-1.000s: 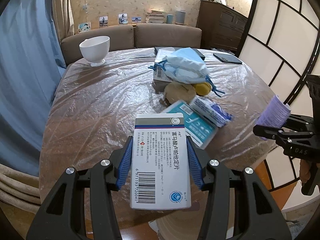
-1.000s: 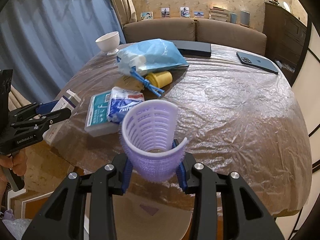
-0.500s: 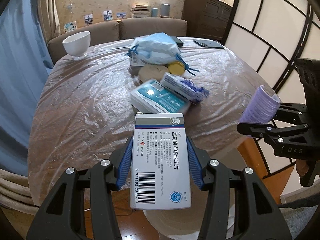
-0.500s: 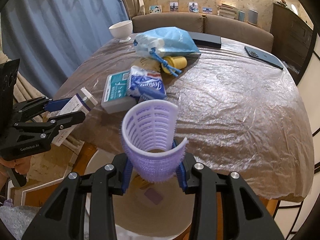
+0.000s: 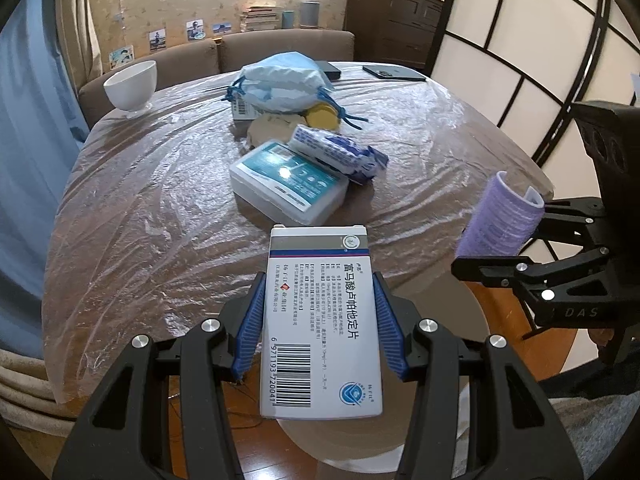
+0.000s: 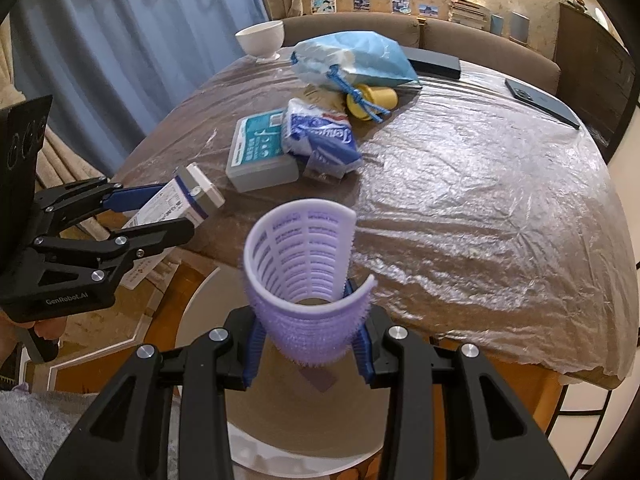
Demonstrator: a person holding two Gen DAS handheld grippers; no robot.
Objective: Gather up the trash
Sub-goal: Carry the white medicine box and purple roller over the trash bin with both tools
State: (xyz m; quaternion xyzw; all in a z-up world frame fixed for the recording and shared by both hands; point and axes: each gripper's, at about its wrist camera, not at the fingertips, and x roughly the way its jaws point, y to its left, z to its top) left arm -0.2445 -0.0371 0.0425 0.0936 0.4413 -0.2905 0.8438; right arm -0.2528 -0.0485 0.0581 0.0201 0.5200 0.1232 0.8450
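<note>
My left gripper [image 5: 319,280] is shut on a white medicine box [image 5: 320,340] with a barcode, held by its long sides just off the table's near edge. The same box [image 6: 188,196] shows at the left of the right wrist view. My right gripper [image 6: 308,336] is shut on a lilac bristled hair roller [image 6: 304,264], upright with its open end toward the camera; the roller [image 5: 496,216] also shows at the right of the left wrist view. Both hang over a round white bin [image 6: 192,300] with a tan liner on the floor; a small purple scrap [image 6: 318,380] lies inside.
The table [image 5: 140,220] is covered in clear plastic sheet. On it lie a teal-and-white box [image 5: 288,182], a blue tissue pack [image 5: 336,152], a blue drawstring bag [image 5: 280,84], a yellow cap [image 5: 322,116], a white bowl [image 5: 130,86] and a dark phone [image 6: 540,100]. A sofa stands behind.
Both grippers have drawn back from the table toward its near edge, each keeping its grip. The bin has come into view beneath them, and the two grippers stand closer together.
</note>
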